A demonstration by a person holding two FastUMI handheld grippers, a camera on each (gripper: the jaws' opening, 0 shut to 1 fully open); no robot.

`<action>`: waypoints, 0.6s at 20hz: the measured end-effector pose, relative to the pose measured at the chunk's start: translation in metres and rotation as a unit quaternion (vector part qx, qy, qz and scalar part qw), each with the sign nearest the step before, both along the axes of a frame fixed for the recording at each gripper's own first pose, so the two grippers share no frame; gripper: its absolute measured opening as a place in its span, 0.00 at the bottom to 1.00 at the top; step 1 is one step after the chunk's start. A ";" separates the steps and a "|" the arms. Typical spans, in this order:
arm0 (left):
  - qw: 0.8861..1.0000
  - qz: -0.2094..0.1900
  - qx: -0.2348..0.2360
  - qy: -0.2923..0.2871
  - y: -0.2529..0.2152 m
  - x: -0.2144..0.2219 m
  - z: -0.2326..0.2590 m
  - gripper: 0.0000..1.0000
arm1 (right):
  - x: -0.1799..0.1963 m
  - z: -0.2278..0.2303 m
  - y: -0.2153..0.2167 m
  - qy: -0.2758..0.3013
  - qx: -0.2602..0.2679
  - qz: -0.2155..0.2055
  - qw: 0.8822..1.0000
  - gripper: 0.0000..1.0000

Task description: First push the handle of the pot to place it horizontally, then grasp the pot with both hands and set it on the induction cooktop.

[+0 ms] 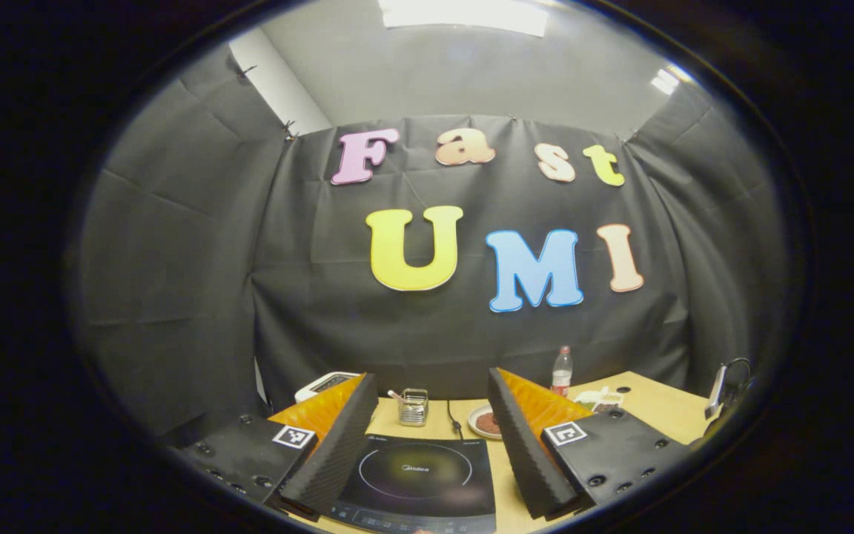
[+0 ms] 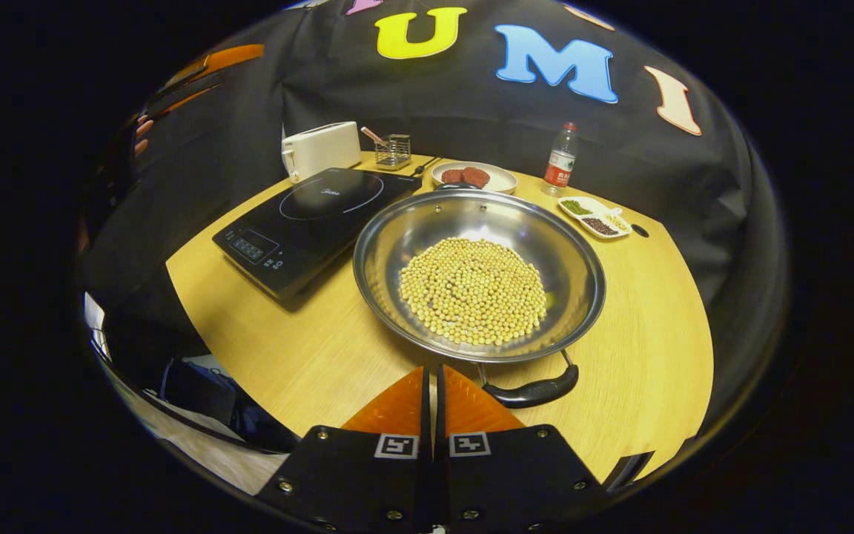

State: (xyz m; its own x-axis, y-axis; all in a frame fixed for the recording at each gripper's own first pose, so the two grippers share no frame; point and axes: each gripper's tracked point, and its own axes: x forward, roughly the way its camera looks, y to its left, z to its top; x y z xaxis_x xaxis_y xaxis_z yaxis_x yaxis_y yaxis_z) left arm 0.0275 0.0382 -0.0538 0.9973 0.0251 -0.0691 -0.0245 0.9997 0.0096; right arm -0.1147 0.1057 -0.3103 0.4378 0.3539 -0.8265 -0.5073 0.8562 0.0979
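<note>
Right claw [image 2: 433, 386] hangs pressed closed on nothing at the counter's [image 2: 249, 326] near edge, just short of the pot's [image 2: 545, 245] black handle [image 2: 534, 391]. Holding beans, that pot sits on bare wood right of the induction cooktop [image 2: 308, 215], almost touching it. Above the cooktop's near edge, the left claw [image 1: 431, 437] is spread wide.

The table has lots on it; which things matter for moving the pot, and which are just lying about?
For the job: pot of beans, its handle, induction cooktop.

Lying about: toaster, bottle, plate, divided dish, wire holder.
</note>
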 end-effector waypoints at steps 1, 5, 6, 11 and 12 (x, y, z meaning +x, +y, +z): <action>1.000 0.000 0.002 0.002 -0.005 0.002 -0.001 0.96 | 0.001 -0.003 -0.006 0.005 -0.001 -0.003 1.000 0.01; 1.000 -0.002 0.003 0.006 -0.030 0.013 -0.006 0.96 | 0.008 -0.009 -0.019 0.021 0.015 -0.014 1.000 0.01; 1.000 -0.002 0.001 0.007 -0.036 0.015 -0.007 0.97 | 0.009 -0.010 -0.023 0.022 0.013 -0.015 1.000 0.01; 1.000 -0.004 -0.004 0.013 -0.062 0.028 -0.014 0.99 | 0.024 -0.014 -0.051 0.020 0.001 -0.017 1.000 0.01; 1.000 -0.004 -0.004 0.016 -0.066 0.030 -0.016 0.99 | 0.028 -0.015 -0.058 0.020 0.000 -0.022 1.000 0.01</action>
